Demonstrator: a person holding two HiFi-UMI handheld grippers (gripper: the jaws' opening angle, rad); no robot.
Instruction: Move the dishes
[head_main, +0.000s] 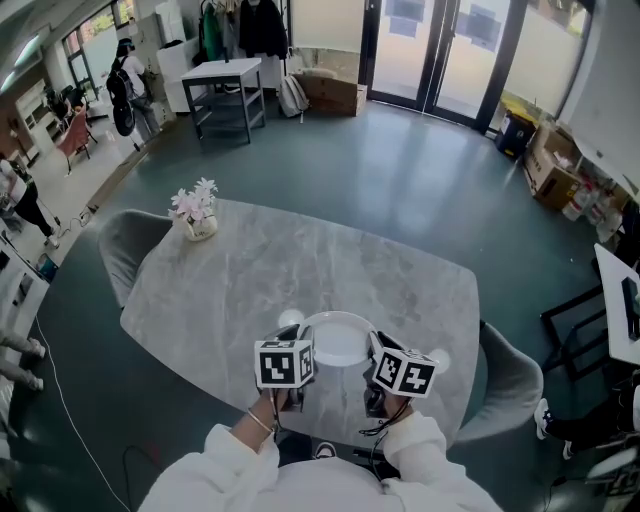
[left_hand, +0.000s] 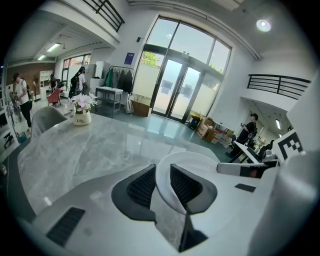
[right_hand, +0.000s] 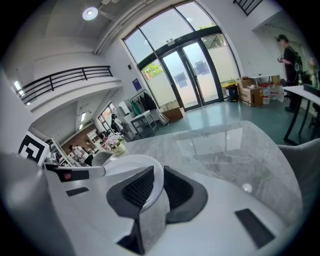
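A white round plate (head_main: 338, 337) lies near the front edge of the grey marble table (head_main: 300, 290). My left gripper (head_main: 296, 372) is shut on the plate's left rim; in the left gripper view the plate (left_hand: 192, 162) passes between the dark pads (left_hand: 142, 186) of the left gripper (left_hand: 163, 186). My right gripper (head_main: 374, 380) is shut on the plate's right rim; in the right gripper view the plate (right_hand: 120, 165) sits between the pads (right_hand: 177, 189) of the right gripper (right_hand: 157, 187). Both marker cubes hide the jaws in the head view.
A small vase of pink flowers (head_main: 197, 213) stands at the table's far left corner. Grey chairs (head_main: 128, 245) flank the table, one on the left and one (head_main: 510, 380) on the right. A dark side table (head_main: 225, 92) stands far back.
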